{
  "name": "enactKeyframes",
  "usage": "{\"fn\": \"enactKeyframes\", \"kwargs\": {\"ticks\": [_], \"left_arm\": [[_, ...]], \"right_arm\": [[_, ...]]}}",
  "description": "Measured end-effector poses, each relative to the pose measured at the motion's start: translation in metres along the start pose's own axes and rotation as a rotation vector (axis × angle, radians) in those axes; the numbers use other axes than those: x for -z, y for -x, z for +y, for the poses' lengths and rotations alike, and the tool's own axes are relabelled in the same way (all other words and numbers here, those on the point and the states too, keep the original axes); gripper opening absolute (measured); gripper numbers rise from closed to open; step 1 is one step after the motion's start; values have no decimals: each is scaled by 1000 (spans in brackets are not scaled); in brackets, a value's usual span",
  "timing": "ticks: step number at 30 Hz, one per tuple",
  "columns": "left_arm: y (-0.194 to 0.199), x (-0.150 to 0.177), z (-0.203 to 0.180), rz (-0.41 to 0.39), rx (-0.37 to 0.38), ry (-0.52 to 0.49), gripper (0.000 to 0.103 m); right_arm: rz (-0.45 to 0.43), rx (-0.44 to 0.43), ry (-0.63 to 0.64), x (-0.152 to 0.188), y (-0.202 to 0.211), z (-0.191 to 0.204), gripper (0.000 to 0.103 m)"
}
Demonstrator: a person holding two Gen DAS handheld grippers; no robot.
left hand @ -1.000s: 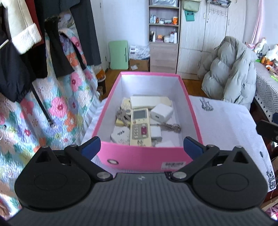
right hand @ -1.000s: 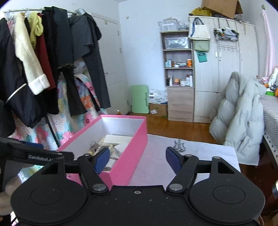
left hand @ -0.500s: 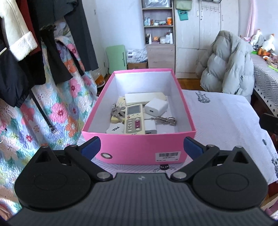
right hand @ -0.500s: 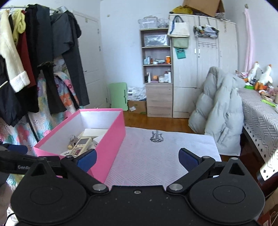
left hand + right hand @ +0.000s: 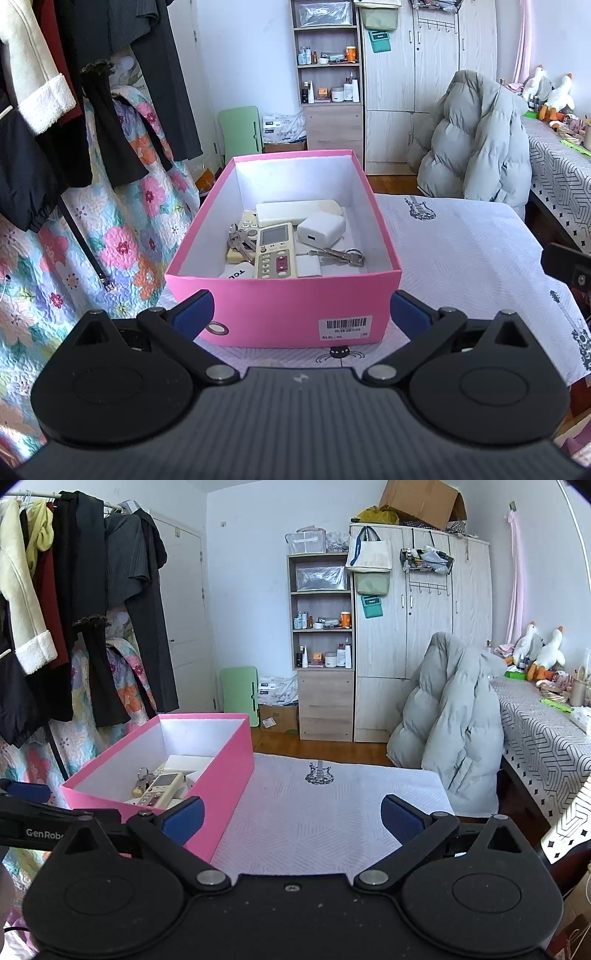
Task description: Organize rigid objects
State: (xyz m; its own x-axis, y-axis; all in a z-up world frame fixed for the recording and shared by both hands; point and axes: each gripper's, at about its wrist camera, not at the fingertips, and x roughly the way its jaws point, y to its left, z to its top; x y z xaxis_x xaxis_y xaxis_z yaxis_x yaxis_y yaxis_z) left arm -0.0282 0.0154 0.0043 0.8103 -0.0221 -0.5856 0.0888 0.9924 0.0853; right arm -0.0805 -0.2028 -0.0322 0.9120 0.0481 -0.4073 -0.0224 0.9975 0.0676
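Pink cardboard forms the box (image 5: 280,306) that is set on the left part of a table covered by a white cloth (image 5: 461,251) printed with small guitar motifs. In the left wrist view the box is seen end-on, its near short wall bearing a barcode label (image 5: 345,326) and a round metal eyelet (image 5: 216,328). Inside, on the white floor, several rigid objects are gathered: a beige remote control (image 5: 275,251) with a small screen lies lengthwise in the middle, a white charger block (image 5: 320,230) is placed just right of it, a long white rectangular case (image 5: 295,212) is laid across behind both, and one bunch of keys (image 5: 238,240) is seen at the remote's left side while a second set of keys (image 5: 338,255) on a ring rests to its right. A further white piece marked with letters is partly hidden under the remote's near end.

The left gripper (image 5: 301,314) is held in front of the box's near wall with its blue-padded jaws spread wide; nothing is gripped, and whether the pads touch the box corners cannot be told.

The right gripper (image 5: 291,818) is held over the bare cloth just right of the box (image 5: 221,771), its jaws fully spread and empty.

A grey puffer jacket (image 5: 454,723) is draped beyond the table, and clothes (image 5: 74,609) are hung on a rail at the left.
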Motion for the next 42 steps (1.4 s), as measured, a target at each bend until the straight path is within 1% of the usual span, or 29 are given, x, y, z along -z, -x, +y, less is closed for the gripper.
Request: {"fn": "enactKeyframes", "kwargs": {"ticks": [8,15,22,28,42], "left_arm": [[-2,0,-1,0,-18,-9,103],[-4,1,0,8,-9,-4,103],[-5,2,1,3,-16,-4,103],[-8,4,0,18,-21,-8,103],[-6,4,-2,2,-31,-18,103]], "right_arm": [[24,7,-14,1,-5,0,103],[38,10,-10,4,-5,3,103],[50,17,-9,3,-6,3,103],[59,24,-13,4,-7,1,103],[65,29,-13,5,-8,1,103]]}}
